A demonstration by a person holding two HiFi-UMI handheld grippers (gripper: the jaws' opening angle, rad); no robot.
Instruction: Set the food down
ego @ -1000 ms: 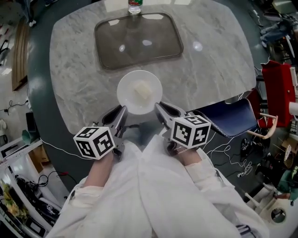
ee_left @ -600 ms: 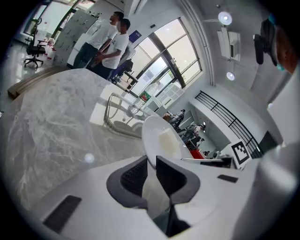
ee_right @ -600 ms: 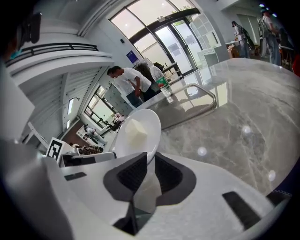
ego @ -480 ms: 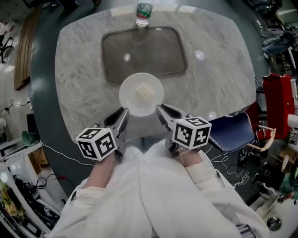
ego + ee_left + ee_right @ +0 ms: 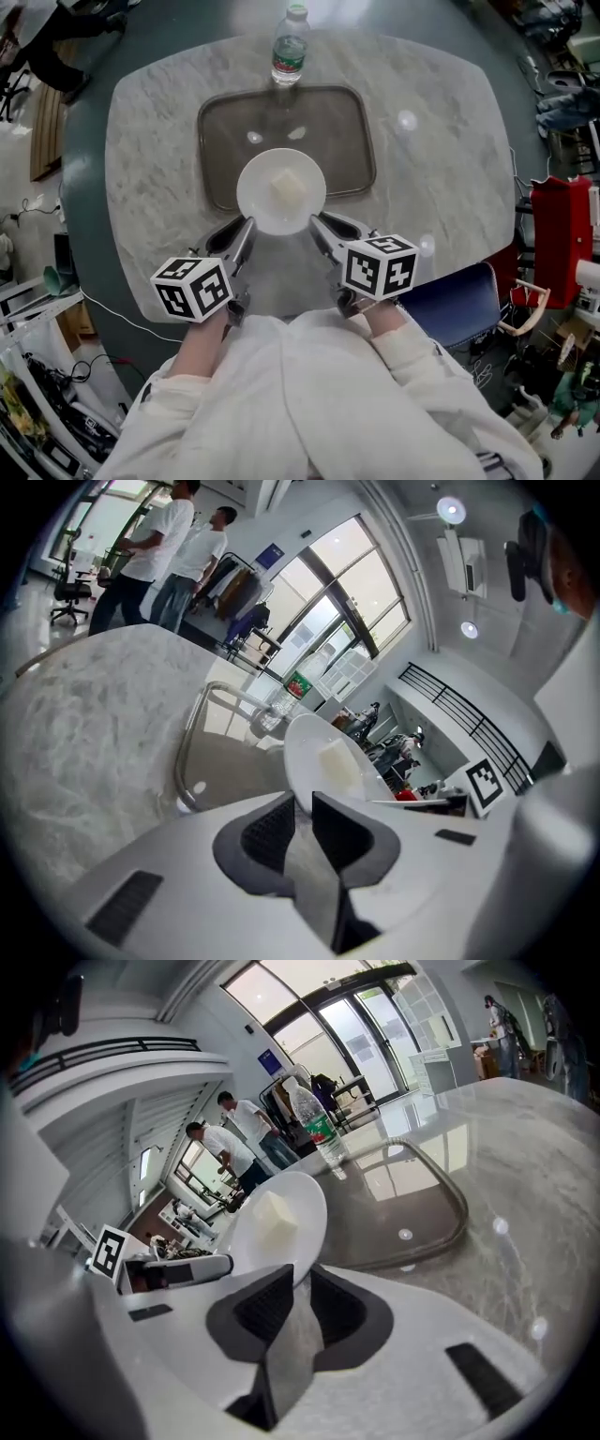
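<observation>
Pinching the white plate [image 5: 255,199] by its near rim, your left gripper [image 5: 246,225] and right gripper [image 5: 317,223] are each clamped onto it at frame centre. The pale food cube [image 5: 289,187] sits on the plate, over the brown tray's [image 5: 225,131] lower edge; a water bottle [image 5: 290,47] stands at the top.

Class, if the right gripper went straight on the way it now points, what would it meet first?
The right gripper is already shut on the white plate at its rim, so the plate comes first. Beyond it the line seems to run low over the brown tray, probably the next thing met; depth is unclear.
</observation>
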